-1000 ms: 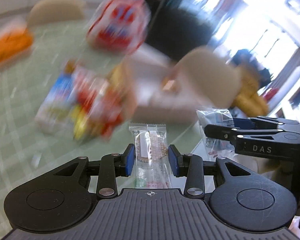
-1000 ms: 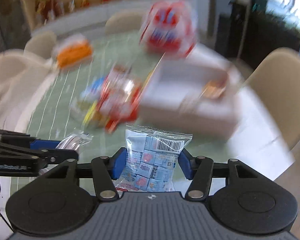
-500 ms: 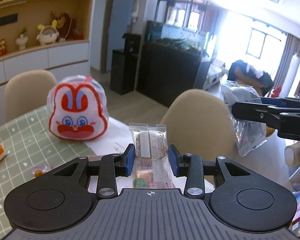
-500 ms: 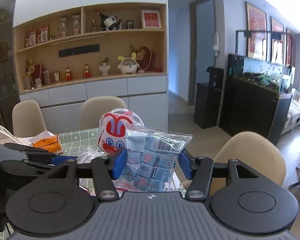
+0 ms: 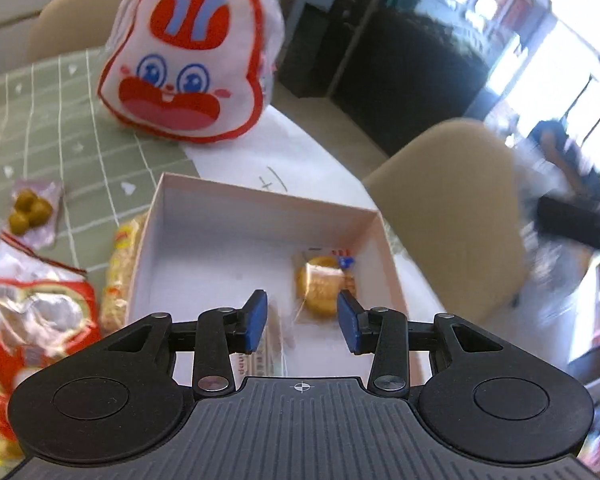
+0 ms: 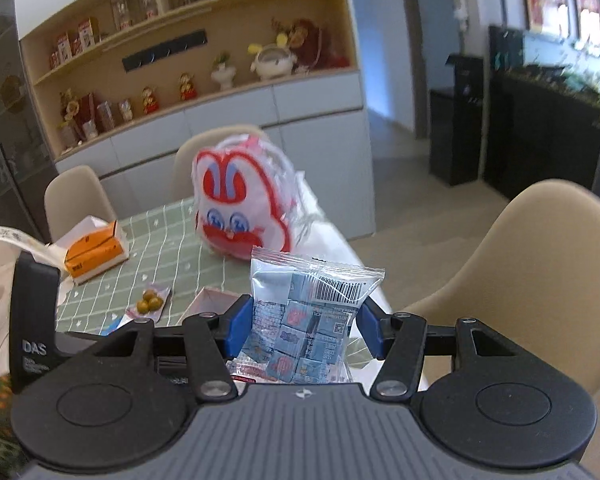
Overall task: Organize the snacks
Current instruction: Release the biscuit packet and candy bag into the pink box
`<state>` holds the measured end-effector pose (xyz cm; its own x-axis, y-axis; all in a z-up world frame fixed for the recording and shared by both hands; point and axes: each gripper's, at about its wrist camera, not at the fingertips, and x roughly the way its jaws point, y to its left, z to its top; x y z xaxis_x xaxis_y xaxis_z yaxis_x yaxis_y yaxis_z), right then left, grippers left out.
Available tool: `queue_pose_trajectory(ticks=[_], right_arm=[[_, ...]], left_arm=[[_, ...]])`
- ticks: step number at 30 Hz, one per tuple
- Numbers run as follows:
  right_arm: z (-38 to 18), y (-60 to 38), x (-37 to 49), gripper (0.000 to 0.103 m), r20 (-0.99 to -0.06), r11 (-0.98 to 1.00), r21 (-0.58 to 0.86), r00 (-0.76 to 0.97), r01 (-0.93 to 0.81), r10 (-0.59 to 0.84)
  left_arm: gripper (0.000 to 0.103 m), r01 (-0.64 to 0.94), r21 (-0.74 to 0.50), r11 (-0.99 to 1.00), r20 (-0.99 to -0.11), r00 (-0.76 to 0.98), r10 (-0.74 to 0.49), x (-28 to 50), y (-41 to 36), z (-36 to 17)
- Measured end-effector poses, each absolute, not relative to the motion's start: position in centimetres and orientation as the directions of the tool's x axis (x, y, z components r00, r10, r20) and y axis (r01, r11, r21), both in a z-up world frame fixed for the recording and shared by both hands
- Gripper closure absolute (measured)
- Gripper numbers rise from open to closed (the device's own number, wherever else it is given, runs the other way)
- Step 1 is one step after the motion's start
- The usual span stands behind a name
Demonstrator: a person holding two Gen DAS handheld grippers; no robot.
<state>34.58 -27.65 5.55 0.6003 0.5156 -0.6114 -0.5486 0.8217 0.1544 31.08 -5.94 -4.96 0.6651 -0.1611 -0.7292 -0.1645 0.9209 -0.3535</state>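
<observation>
My left gripper (image 5: 302, 322) is open above the near side of a white cardboard box (image 5: 188, 224). A clear-wrapped biscuit packet (image 5: 270, 344) lies blurred just under the jaws, inside the box. A round golden pastry in clear wrap (image 5: 322, 286) lies on the box floor. My right gripper (image 6: 304, 330) is shut on a clear bag of small blue-wrapped candies (image 6: 308, 320), held above the table. The box corner (image 6: 210, 296) shows behind its left finger.
A rabbit-face snack bag (image 5: 184, 64) stands behind the box. Left of the box lie a yellow packet (image 5: 118, 276), a red packet (image 5: 36, 320) and a small pouch of green balls (image 5: 32, 212). An orange tissue box (image 6: 94, 252) and beige chairs (image 5: 456, 216) surround the green checked table.
My left gripper tilted down over the box and opened, releasing the biscuit packet into it. My right gripper kept its candy bag and shifted slightly.
</observation>
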Motion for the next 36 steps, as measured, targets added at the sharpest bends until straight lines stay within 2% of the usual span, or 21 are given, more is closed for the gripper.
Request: queue_pose_trajectory(ticks=[2,7,14,16,19,23,28,36], right_arm=[[4.4,-26.5,35.5,0.047,-0.633,0.813,0.158,0.574,-0.561,0.519],[1.2,-23.2,37.8,0.047,-0.687,0.793,0.202,0.494,-0.575,0.534],[-2.2,-18.3,39.1,0.042,-0.739,0.725,0.221,0.373,-0.653,0.561],[-2.4,-17.1,38.9,0.037,-0.747,0.732,0.181,0.392,-0.657,0.537],[-2.2,-15.9,38.6,0.037,-0.749,0.737,0.156,0.407,-0.658,0.523],[-1.0,-13.8,37.9,0.037,-0.739,0.740,0.164,0.416,-0.652,0.530],[-0.1,-8.6,36.4,0.037,-0.749,0.722,0.160,0.393,-0.674,0.533],[-3.5,0.7,35.6,0.036,-0.839,0.728,0.175,0.287,-0.662,0.463]], left_arm=[[0.060,-0.177,-0.402,0.898,-0.696,0.697,-0.173,30.5,-4.9,-4.9],[0.060,-0.222,-0.419,0.880,-0.647,0.754,-0.118,27.0,-2.1,-2.8],[0.060,-0.452,-0.395,0.800,-0.655,0.749,0.101,20.7,4.4,-2.6],[0.060,-0.528,-0.388,0.756,-0.660,0.731,0.173,19.0,6.6,-3.1],[0.060,-0.606,-0.384,0.697,-0.689,0.690,0.220,16.9,9.7,-3.8],[0.060,-0.633,-0.386,0.672,-0.718,0.663,0.212,15.4,12.0,-5.1],[0.060,-0.560,-0.382,0.735,-0.722,0.677,0.141,14.9,12.8,-6.1],[0.060,-0.401,-0.426,0.811,-0.700,0.714,-0.015,12.5,12.4,-7.5]])
